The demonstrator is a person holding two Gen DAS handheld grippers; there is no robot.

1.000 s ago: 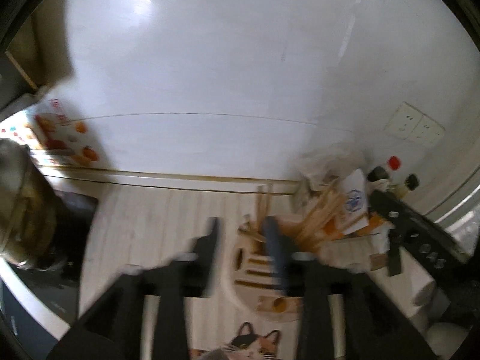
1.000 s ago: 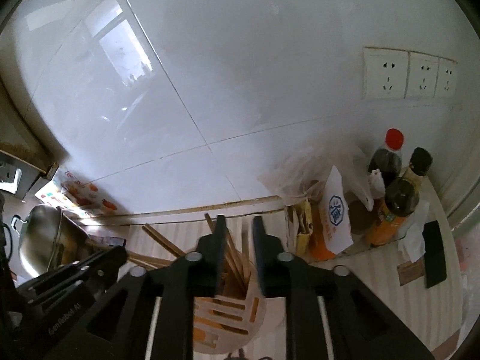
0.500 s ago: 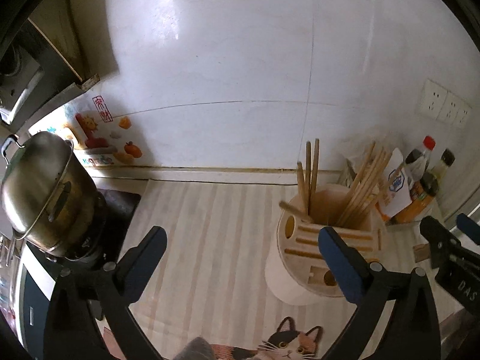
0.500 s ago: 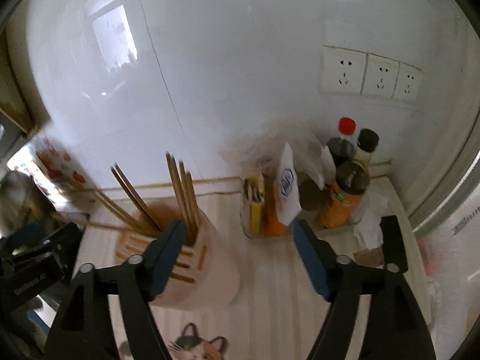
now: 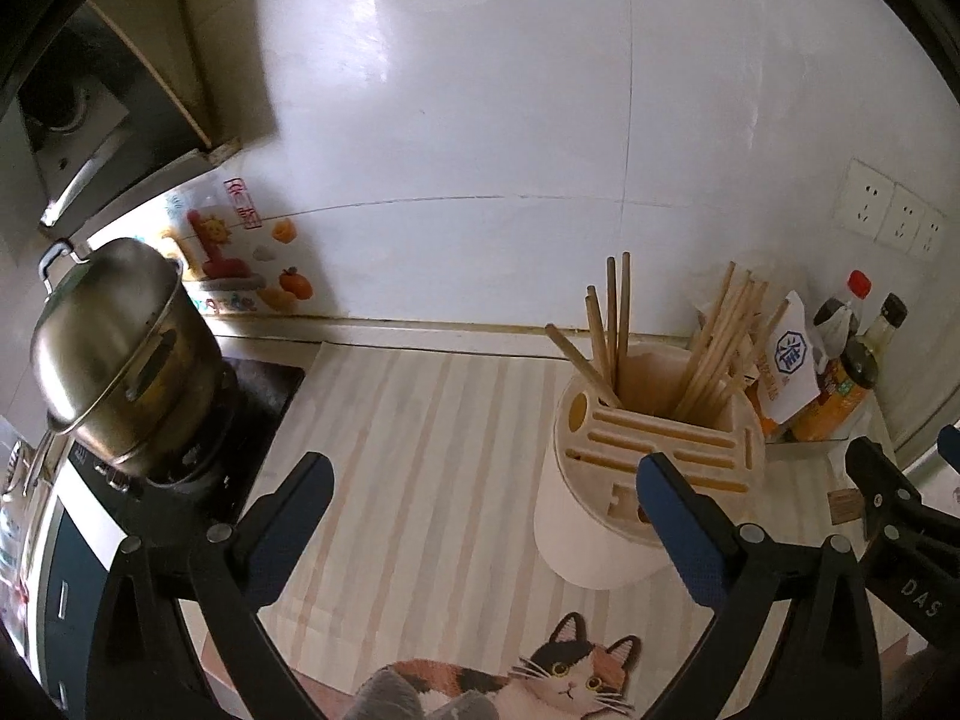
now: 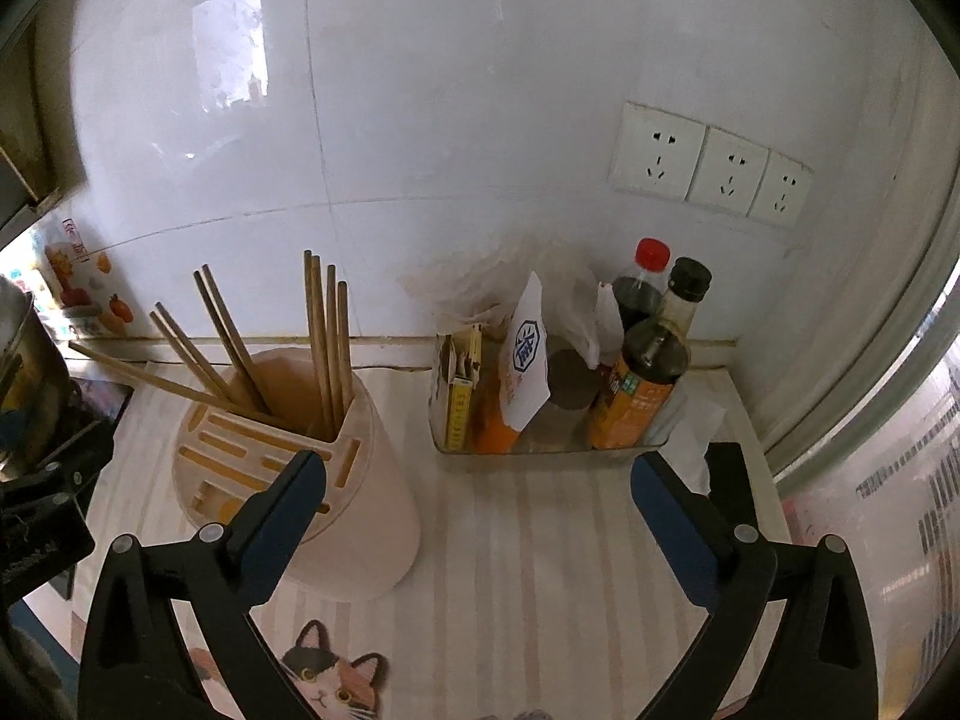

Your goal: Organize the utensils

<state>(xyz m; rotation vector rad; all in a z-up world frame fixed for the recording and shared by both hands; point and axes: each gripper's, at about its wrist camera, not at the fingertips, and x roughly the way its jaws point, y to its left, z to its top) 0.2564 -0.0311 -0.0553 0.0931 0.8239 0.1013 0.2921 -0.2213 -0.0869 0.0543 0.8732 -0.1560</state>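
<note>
Left wrist view: chopsticks (image 5: 618,324) stand beyond wide, seemingly empty jaws.

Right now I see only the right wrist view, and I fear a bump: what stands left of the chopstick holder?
Observer: A lidded steel pot sits on a black stove, apart from the holder.
Operator: Is the left gripper holding anything?
Observer: No, the left gripper is open, with nothing between its fingers.
Operator: Anything above the pot?
Observer: A range hood hangs over it.
</note>
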